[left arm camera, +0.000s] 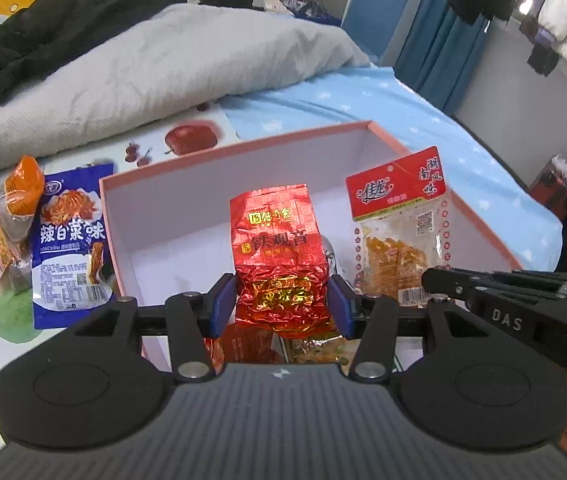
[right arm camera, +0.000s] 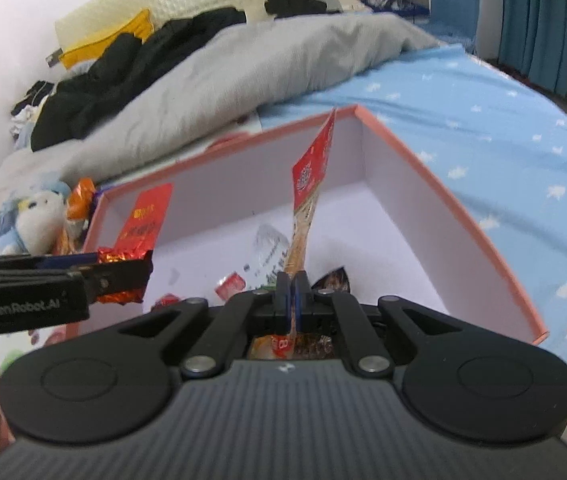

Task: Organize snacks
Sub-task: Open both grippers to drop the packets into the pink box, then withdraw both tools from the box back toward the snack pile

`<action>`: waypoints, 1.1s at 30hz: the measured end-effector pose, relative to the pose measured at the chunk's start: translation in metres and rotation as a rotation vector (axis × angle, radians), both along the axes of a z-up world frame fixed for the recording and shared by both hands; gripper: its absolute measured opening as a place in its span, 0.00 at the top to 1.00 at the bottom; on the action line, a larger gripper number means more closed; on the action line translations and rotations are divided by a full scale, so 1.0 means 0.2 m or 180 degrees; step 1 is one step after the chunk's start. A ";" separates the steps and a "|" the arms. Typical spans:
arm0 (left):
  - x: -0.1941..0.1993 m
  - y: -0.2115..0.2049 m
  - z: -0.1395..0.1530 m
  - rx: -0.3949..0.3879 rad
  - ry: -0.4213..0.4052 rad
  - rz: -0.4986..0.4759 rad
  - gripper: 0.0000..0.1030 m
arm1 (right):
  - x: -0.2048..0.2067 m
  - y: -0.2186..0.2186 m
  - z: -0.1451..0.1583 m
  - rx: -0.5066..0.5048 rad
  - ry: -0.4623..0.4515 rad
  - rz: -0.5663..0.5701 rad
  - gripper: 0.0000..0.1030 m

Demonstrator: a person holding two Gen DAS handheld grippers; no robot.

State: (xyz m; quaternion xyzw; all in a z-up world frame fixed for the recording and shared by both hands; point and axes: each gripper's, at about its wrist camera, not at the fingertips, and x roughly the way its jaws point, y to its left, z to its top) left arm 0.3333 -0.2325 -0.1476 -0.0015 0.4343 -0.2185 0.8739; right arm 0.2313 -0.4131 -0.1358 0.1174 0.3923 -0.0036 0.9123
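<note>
Standing upright between the blue pads of the left gripper (left arm camera: pixel 281 304), a crinkled red foil packet (left arm camera: pixel 279 248) with gold lettering is clamped by its lower part and held above the near edge of the pink box (left arm camera: pixel 243 148). In the right wrist view the same packet (right arm camera: pixel 143 224) is seen from the side, poking up from the left gripper (right arm camera: pixel 123 276) over the box's left corner. A flat clear snack pouch (left arm camera: pixel 401 232) with a red header and orange strips inside is pinched by its bottom edge in the right gripper (right arm camera: pixel 293 300), whose pads are pressed together on it; the pouch (right arm camera: pixel 309 196) is seen edge-on there, rising over the box interior. The pink box (right arm camera: pixel 463 208) is open, white inside, and a few small wrapped snacks (right arm camera: pixel 229 284) are scattered on its floor near the front, together with a pale clear wrapper (right arm camera: pixel 269 246). Outside the box, on its left, a blue noodle-style packet (left arm camera: pixel 69 244) is lying on a fruit-printed cloth (left arm camera: pixel 187 140), beside an orange-topped packet (left arm camera: pixel 19 192). The box is set on a bed covered by a light blue sheet with white stars (right arm camera: pixel 483 112). A grey duvet (left arm camera: pixel 155 64) is bunched behind, with dark clothing (left arm camera: pixel 35 28) piled on it. Blue curtains (left arm camera: pixel 439 40) are hung at the far right.
</note>
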 end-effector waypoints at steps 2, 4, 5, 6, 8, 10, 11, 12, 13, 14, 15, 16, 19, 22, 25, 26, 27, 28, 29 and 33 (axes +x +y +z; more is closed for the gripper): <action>0.00 -0.01 -0.01 0.0005 0.0029 -0.0013 0.46 | 0.00 0.00 -0.02 0.0016 0.0019 0.0019 0.92; -0.01 -0.01 -0.01 0.0013 0.0052 0.0000 0.45 | 0.00 0.01 -0.01 0.0061 -0.0001 0.0090 0.91; -0.01 0.00 -0.02 0.0031 0.0071 0.0025 0.41 | 0.00 0.01 -0.01 0.0062 0.0005 0.0107 0.91; -0.01 0.00 -0.02 0.0048 0.0083 0.0053 0.39 | 0.00 0.01 -0.01 0.0058 0.0017 0.0111 0.90; -0.02 0.01 0.00 0.0050 0.0086 0.0083 0.36 | -0.01 0.01 -0.01 0.0032 0.0029 0.0107 0.77; -0.03 0.02 0.03 0.0037 0.0081 0.0085 0.33 | -0.02 0.00 0.00 0.0083 0.0003 0.0079 0.40; -0.04 0.03 0.05 0.0032 0.0055 0.0089 0.31 | -0.03 0.00 0.01 0.0125 -0.0025 0.0067 0.38; -0.05 0.03 0.06 0.0032 0.0029 0.0098 0.31 | -0.04 0.00 0.02 0.0136 -0.0038 0.0066 0.40; -0.05 0.04 0.08 0.0027 0.0005 0.0105 0.30 | -0.05 0.01 0.03 0.0126 -0.0052 0.0076 0.40; -0.06 0.05 0.11 0.0009 -0.0021 0.0108 0.30 | -0.06 0.02 0.05 0.0107 -0.0080 0.0078 0.40; -0.07 0.06 0.13 -0.0008 -0.0044 0.0109 0.30 | -0.06 0.02 0.06 0.0093 -0.0106 0.0079 0.40; -0.08 0.08 0.15 -0.0026 -0.0070 0.0107 0.30 | -0.06 0.03 0.08 0.0083 -0.0137 0.0085 0.40; -0.13 0.11 0.24 -0.0065 -0.0196 0.0093 0.30 | -0.10 0.05 0.15 0.0068 -0.0244 0.0081 0.40; -0.18 0.15 0.33 -0.0082 -0.0332 0.0092 0.30 | -0.14 0.08 0.24 0.0060 -0.0377 0.0062 0.40; -0.24 0.21 0.42 -0.0122 -0.0465 0.0096 0.30 | -0.20 0.12 0.33 0.0052 -0.0512 0.0076 0.40; -0.26 0.22 0.45 -0.0113 -0.0520 0.0103 0.30 | -0.21 0.13 0.35 0.0055 -0.0554 0.0083 0.40; -0.29 0.24 0.48 -0.0083 -0.0597 0.0105 0.30 | -0.23 0.14 0.38 0.0055 -0.0601 0.0092 0.40; -0.33 0.25 0.51 -0.0063 -0.0663 0.0101 0.29 | -0.26 0.16 0.41 0.0048 -0.0649 0.0099 0.40; -0.36 0.27 0.54 -0.0057 -0.0715 0.0095 0.28 | -0.29 0.18 0.44 0.0040 -0.0701 0.0103 0.40; -0.48 0.36 0.63 -0.0058 -0.0875 0.0186 0.16 | -0.38 0.24 0.54 0.0036 -0.0878 0.0109 0.40</action>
